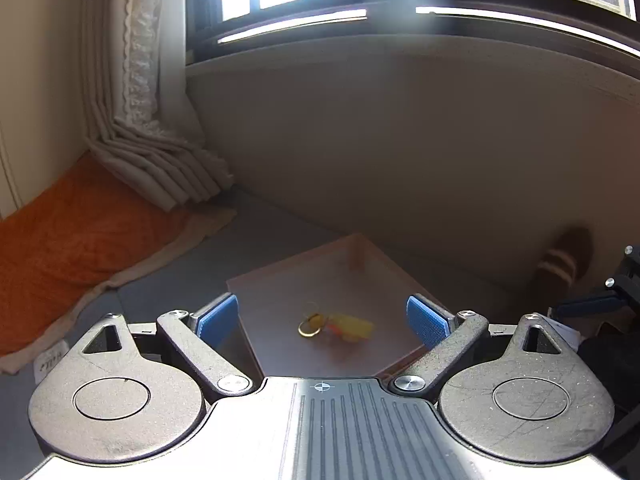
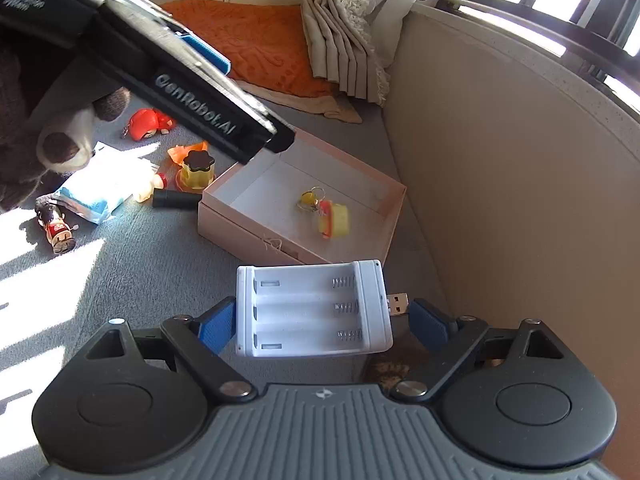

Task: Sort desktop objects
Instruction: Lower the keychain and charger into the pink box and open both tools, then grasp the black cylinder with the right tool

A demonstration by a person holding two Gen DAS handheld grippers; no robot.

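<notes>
While the left wrist camera looked down over its own metal body, the left gripper [image 1: 322, 320] hung with its blue-padded fingers spread wide and nothing between them, above the shallow pink cardboard box [image 1: 280, 276]. On the box floor lay a yellow toy keychain with a metal ring [image 1: 336, 326], blurred so that its shape was hard to read. At the right edge a brown striped plush shape [image 1: 564, 256] was smeared and partly cut off, and only a dark sliver of the right gripper's frame and one blue pad showed there. An orange textured blanket [image 1: 60, 256] lay at left beside folded cream curtains [image 1: 160, 168]. From the right wrist camera, the right gripper [image 2: 320, 324] had its fingers spread on either side of a white plastic battery charger with three spring slots [image 2: 312, 308]; whether the pads touched it I could not tell, and its USB plug jutted toward the right pad. Beyond, the keychain sat inside the box, while the black body of the left gripper crossed the upper left, hiding part of the scattered small toys [image 2: 152, 122] on the grey carpet [image 2: 140, 264].
</notes>
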